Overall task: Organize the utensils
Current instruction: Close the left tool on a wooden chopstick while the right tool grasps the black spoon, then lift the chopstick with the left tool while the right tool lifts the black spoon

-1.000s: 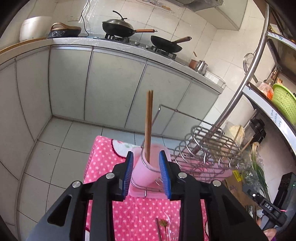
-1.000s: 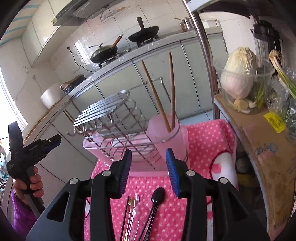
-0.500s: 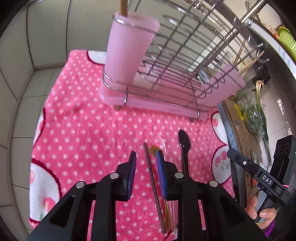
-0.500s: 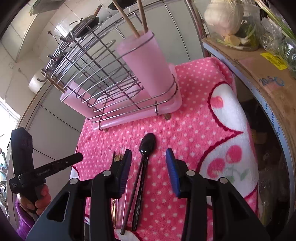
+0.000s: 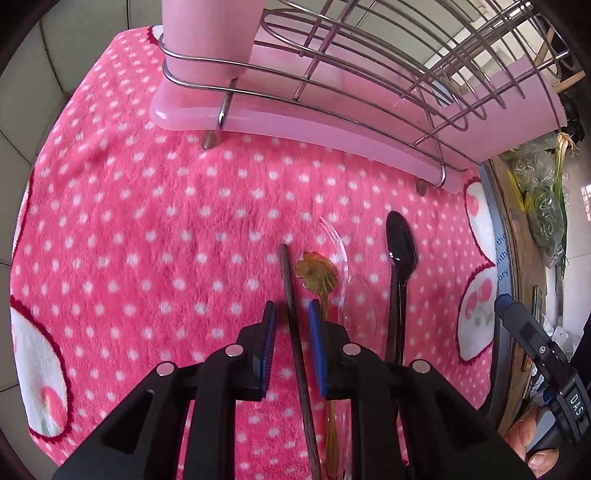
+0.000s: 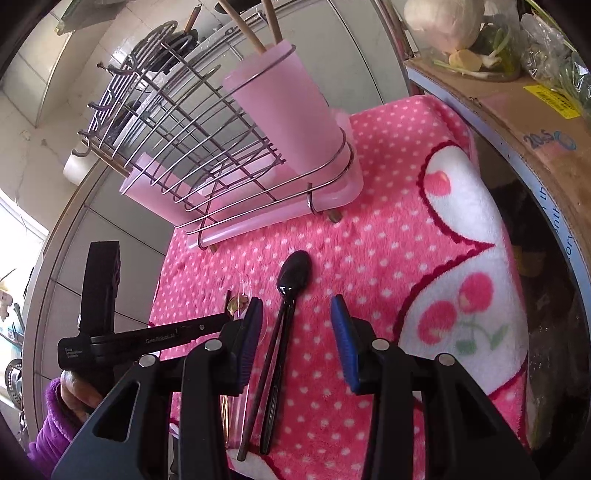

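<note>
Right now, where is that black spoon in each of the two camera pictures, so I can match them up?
Left wrist view: the black spoon lies right of centre on the pink dotted cloth, right of the left gripper.
Right wrist view: the black spoon lies at centre, between the right gripper's fingers.
Shared landmark: the pink cup in the wire rack.

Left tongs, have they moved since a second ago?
Yes. The left tongs dropped from level with the pink cup to the cloth, closing around a dark chopstick.
</note>
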`<state>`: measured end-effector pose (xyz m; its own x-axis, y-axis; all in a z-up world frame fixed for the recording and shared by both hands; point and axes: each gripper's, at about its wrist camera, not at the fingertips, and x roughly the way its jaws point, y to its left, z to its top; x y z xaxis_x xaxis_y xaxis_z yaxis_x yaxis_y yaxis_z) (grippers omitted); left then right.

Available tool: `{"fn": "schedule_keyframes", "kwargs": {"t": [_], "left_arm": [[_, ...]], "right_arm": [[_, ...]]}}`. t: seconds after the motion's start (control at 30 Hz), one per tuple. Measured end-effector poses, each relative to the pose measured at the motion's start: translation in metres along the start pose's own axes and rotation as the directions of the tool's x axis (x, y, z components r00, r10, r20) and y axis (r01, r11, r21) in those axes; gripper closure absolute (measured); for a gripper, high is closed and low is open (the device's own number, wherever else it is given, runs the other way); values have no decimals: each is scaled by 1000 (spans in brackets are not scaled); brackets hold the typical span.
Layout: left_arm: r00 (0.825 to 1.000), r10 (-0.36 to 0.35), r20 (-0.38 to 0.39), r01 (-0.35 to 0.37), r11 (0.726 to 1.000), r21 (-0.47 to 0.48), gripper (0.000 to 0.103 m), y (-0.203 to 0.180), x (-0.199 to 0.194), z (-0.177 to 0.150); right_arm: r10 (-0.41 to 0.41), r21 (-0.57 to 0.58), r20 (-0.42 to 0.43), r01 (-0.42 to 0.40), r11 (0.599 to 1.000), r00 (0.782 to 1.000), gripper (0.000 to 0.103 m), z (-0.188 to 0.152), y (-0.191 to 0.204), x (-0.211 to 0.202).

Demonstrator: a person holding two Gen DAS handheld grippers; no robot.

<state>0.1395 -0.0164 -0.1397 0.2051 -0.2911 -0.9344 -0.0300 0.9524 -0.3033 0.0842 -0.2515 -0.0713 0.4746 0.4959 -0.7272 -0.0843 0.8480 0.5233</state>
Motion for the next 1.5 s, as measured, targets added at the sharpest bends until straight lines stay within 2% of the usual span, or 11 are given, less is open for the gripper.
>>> {"fn": "schedule_keyframes", "kwargs": {"t": [0.07,0.13,0.4,0.53,0.77,0.87,0.9,1.0,1.17,1.27,1.5], "left_arm": [[1000,11,3,-11,1000,3,86,-3,2,1],[999,38,20,-38,999,12,97,-5,4,4],[994,49,99,-48,999,-14,99,27,-28,-6],[994,41,105,-37,999,-34,99,46,-35,-8],[995,-5,96,10,999,-50,99,62,-32,-11],[996,-22,83,27,998,-61,99,65,-28,-12],[996,-24,82,30,998,-64,99,63,-23,-12],[996,-40,83,46,997,-68,99,69,-24,-15],[995,-54,85,59,996,-68,99,74,-27,-16],[995,-53,84,59,996,-67,99,77,-30,-17],[996,-39,78,44,997,-60,98,67,-24,-13]], "right_arm": [[-4,6,-6,4,1000,1000,64,0,-1,3],[-6,13,-15,7,1000,1000,64,1,-2,7],[-34,33,-74,37,999,997,64,17,2,35],[-125,-2,-91,126,992,988,64,29,20,64],[-361,-177,-135,336,925,923,62,27,51,119],[-412,-247,-87,381,891,907,63,23,61,125],[-406,-243,-86,377,894,910,68,22,61,125],[-351,-172,-93,333,927,932,68,25,48,115],[-137,35,-95,141,989,986,68,29,8,83],[-64,101,-93,73,992,994,68,28,-16,69],[-70,131,-104,84,988,992,66,32,-53,45]]}}
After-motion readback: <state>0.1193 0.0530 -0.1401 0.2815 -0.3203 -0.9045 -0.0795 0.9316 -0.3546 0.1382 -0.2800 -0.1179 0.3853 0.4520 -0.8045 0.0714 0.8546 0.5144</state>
